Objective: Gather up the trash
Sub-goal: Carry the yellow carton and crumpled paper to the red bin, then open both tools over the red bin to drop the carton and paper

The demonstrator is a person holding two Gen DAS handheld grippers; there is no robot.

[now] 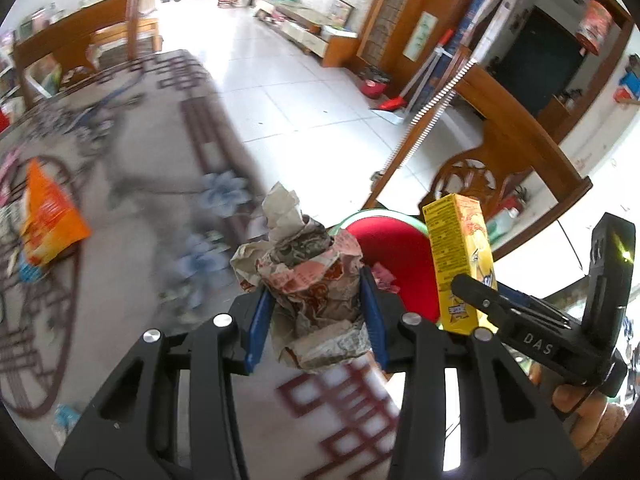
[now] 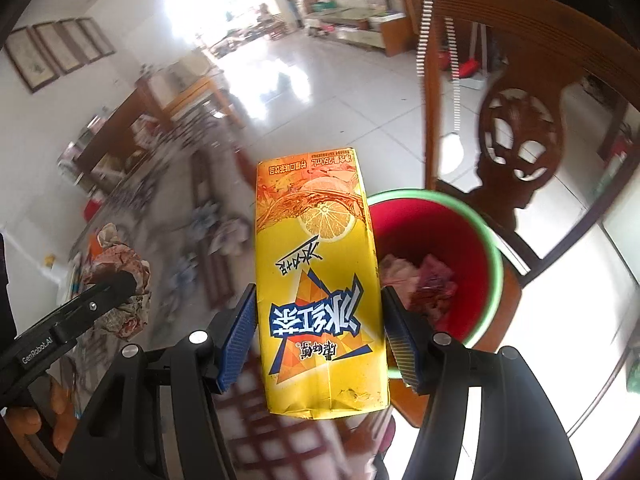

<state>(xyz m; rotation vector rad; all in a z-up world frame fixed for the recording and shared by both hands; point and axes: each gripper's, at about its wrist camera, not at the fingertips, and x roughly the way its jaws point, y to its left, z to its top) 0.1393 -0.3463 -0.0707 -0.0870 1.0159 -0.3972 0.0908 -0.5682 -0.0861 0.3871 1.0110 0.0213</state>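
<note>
My left gripper (image 1: 316, 316) is shut on a crumpled paper wrapper (image 1: 308, 280), held above the table edge. My right gripper (image 2: 320, 332) is shut on a yellow iced tea carton (image 2: 320, 292), held upright next to a red bin with a green rim (image 2: 452, 236). The bin holds crumpled pink trash (image 2: 424, 280). In the left wrist view the carton (image 1: 460, 256) and the right gripper (image 1: 516, 312) are to the right, with the bin (image 1: 396, 256) just behind the wrapper. The wrapper also shows at the left of the right wrist view (image 2: 120, 276).
An orange snack bag (image 1: 48, 220) and other small wrappers lie on the patterned tablecloth (image 1: 132, 216) at the left. A carved wooden chair (image 2: 516, 140) stands behind the bin. White tiled floor (image 1: 280, 92) stretches beyond the table.
</note>
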